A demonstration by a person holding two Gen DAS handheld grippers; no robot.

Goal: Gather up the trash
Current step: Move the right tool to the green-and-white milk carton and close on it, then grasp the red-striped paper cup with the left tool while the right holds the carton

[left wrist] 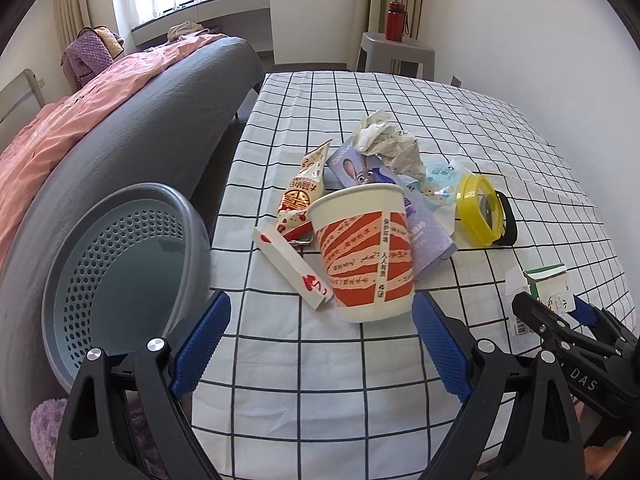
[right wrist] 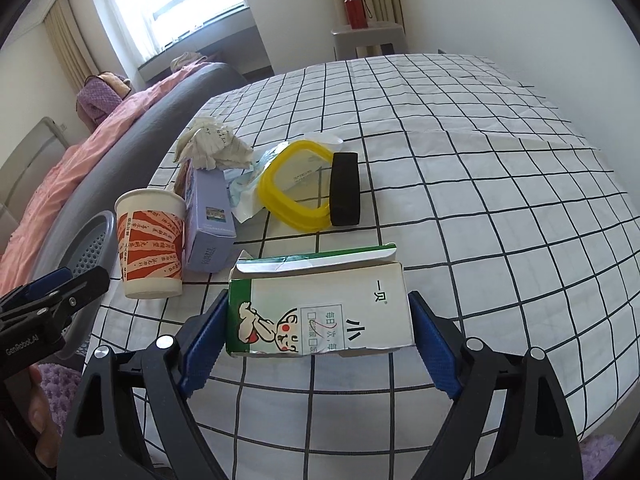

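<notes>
A green-and-white medicine carton [right wrist: 320, 312] sits between the blue pads of my right gripper [right wrist: 318, 314], which is shut on its two sides just above the checked cloth. An orange-and-white paper cup [left wrist: 362, 256] stands upright on the table. My left gripper [left wrist: 322, 308] is open, its tips on either side of the cup's base without pressing it. Behind the cup lie a snack wrapper [left wrist: 300, 196], a narrow white-and-red box [left wrist: 292, 268], a purple box [left wrist: 428, 228] and crumpled paper [left wrist: 384, 140]. A grey-blue perforated bin [left wrist: 120, 248] stands off the table's left edge.
A yellow ring lid [right wrist: 296, 184] leans on a black case [right wrist: 345, 188], with a wipes pack [right wrist: 244, 192] beside them. A grey bed with a pink cover [left wrist: 60, 132] runs along the left. A grey stool [left wrist: 394, 54] holds a red bottle [left wrist: 395, 22] at the back.
</notes>
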